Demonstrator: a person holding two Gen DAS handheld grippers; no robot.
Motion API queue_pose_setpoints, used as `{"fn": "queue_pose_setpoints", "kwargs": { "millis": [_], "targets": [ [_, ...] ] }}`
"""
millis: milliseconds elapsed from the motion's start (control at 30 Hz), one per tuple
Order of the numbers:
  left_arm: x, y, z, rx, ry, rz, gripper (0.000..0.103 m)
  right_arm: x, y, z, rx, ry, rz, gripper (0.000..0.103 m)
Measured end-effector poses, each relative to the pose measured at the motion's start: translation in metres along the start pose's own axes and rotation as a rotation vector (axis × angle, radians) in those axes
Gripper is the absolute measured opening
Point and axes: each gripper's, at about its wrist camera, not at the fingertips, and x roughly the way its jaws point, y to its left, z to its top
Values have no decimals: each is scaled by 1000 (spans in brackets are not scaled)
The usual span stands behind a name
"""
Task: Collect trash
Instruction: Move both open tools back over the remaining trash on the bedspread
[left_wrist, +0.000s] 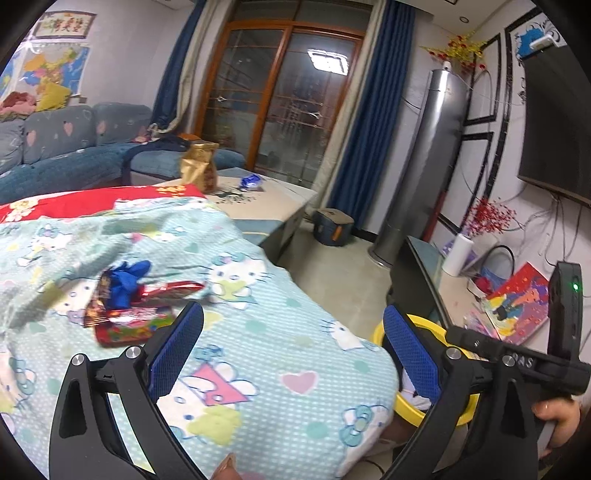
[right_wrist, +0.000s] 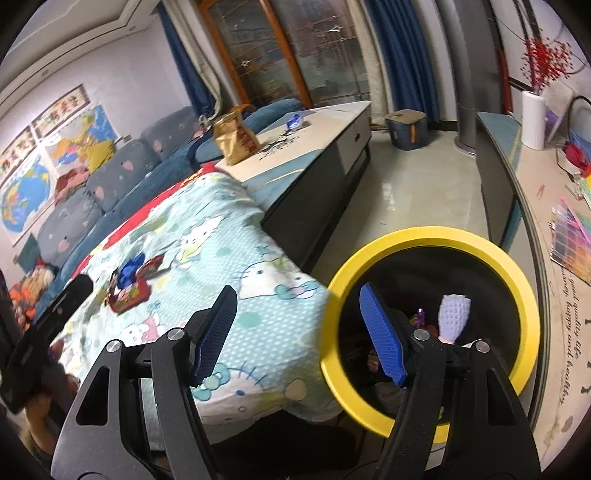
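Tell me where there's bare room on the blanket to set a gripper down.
Free: the blanket between the wrapper pile and the edge by the yellow-rimmed bin, and the stretch beyond the pile toward the red band. Crowded: the pile itself, red wrappers with a blue piece on top.

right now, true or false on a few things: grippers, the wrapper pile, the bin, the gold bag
1. Both grippers are open and hold nothing. True: left gripper, right gripper.
2. The wrapper pile lies on the Hello Kitty blanket. True.
3. The yellow-rimmed bin is empty. False: items already lie inside it.
4. The gold bag stands on the floor. False: it stands on the coffee table.
5. The wrapper pile is all blue. False: mostly red, with a blue piece on top.
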Motion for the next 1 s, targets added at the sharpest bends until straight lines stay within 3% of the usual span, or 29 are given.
{"fn": "queue_pose_setpoints", "kwargs": {
  "millis": [700, 1000],
  "targets": [
    [-27, 99, 11, -179, -58, 186, 95, 29, 88, -11, -116, 92, 156, 63],
    [-31, 146, 11, -263, -25, 229, 94, 55, 131, -11, -180, 127, 209, 63]
  ]
}}
